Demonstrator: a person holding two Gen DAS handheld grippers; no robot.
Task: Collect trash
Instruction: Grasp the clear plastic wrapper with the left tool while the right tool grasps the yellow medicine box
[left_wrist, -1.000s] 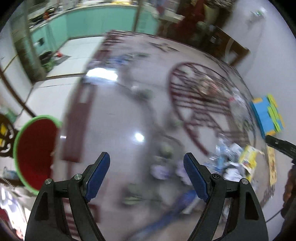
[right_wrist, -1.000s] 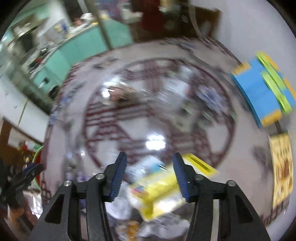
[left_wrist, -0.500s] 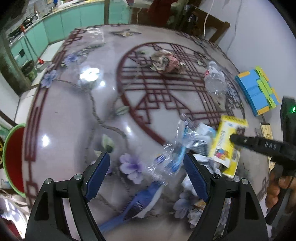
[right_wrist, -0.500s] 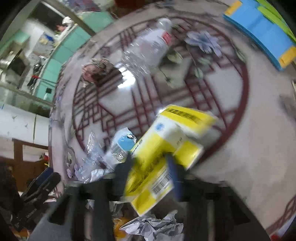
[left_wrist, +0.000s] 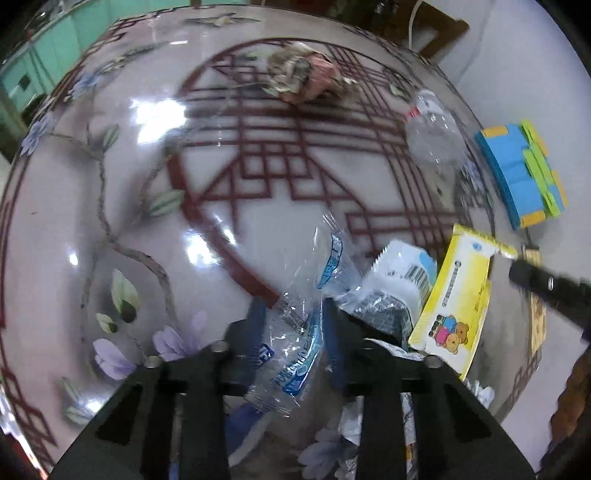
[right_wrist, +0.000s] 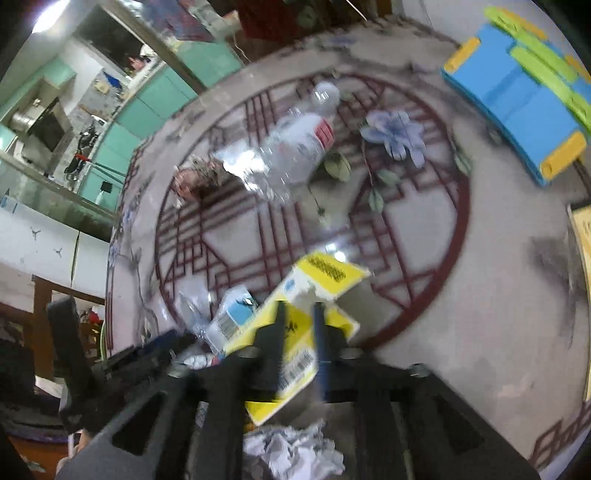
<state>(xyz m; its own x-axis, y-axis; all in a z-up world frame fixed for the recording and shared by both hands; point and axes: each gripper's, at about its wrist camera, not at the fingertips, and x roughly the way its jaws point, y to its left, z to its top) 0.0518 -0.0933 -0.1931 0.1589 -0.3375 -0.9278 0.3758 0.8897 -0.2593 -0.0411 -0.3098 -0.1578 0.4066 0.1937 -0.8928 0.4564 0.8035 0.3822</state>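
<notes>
My left gripper (left_wrist: 291, 314) is shut on a clear plastic wrapper with blue print (left_wrist: 306, 314) near the table's front edge. My right gripper (right_wrist: 298, 314) is shut on a flat yellow carton (right_wrist: 306, 306), which also shows in the left wrist view (left_wrist: 454, 299). A white and blue packet (left_wrist: 395, 284) lies between the wrapper and the carton. A clear plastic bottle (right_wrist: 299, 147) lies on its side further back; it also shows in the left wrist view (left_wrist: 432, 129). A crumpled brownish wad (left_wrist: 303, 74) sits at the far side. Crumpled white paper (right_wrist: 295, 450) lies under the right gripper.
The round table (left_wrist: 92, 177) has a glossy top with red lattice and flower patterns. A blue, green and yellow block stack (right_wrist: 517, 88) sits at the right edge. A blue object (left_wrist: 240, 417) lies under the left gripper. Green cabinets (right_wrist: 155, 103) stand beyond the table.
Both grippers have closed: the left on the clear wrapper, the right on the yellow carton. Both have moved in lower toward the trash pile.
</notes>
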